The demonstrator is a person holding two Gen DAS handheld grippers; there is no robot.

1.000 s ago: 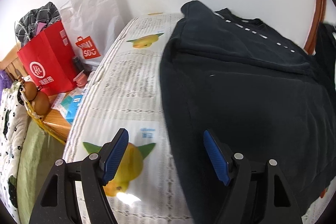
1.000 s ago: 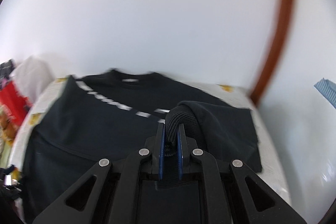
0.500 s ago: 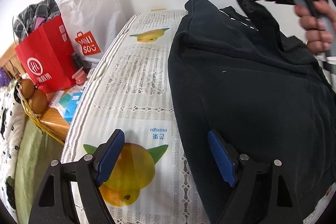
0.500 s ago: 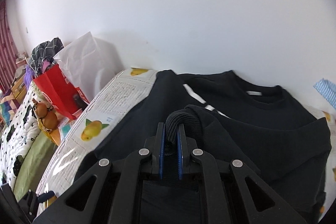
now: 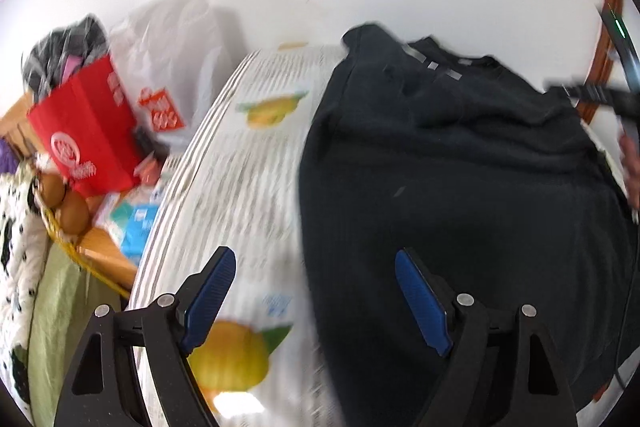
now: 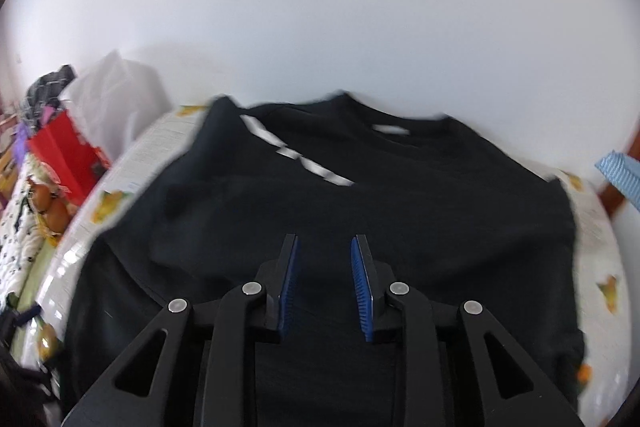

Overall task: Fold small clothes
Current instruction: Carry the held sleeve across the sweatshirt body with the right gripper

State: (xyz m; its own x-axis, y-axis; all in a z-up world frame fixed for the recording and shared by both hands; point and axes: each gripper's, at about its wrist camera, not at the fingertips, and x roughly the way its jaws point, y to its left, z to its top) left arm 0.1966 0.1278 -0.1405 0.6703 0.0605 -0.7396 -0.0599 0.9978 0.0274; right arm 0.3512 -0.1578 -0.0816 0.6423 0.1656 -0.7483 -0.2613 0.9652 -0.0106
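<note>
A black sweatshirt (image 5: 460, 179) with a white dashed stripe lies on a table covered by a white cloth printed with yellow fruit (image 5: 240, 167). It also fills the right wrist view (image 6: 360, 195), collar toward the wall, both sleeves lying folded in over the body. My left gripper (image 5: 316, 291) is open and empty above the sweatshirt's left edge. My right gripper (image 6: 325, 283) is open and empty above the sweatshirt's middle; part of it shows at the right edge of the left wrist view (image 5: 592, 95).
A red paper bag (image 5: 84, 135) and a white plastic bag (image 5: 172, 67) stand left of the table against the wall. Below them are a basket with brown round things (image 5: 68, 203) and a green and spotted bed cover (image 5: 24, 267). A brown wooden post (image 5: 608, 39) rises at right.
My right gripper carried the sleeve cuff leftward over the sweatshirt, then opened and let it go; the sleeve now lies flat. My left gripper stayed open, shifting slightly.
</note>
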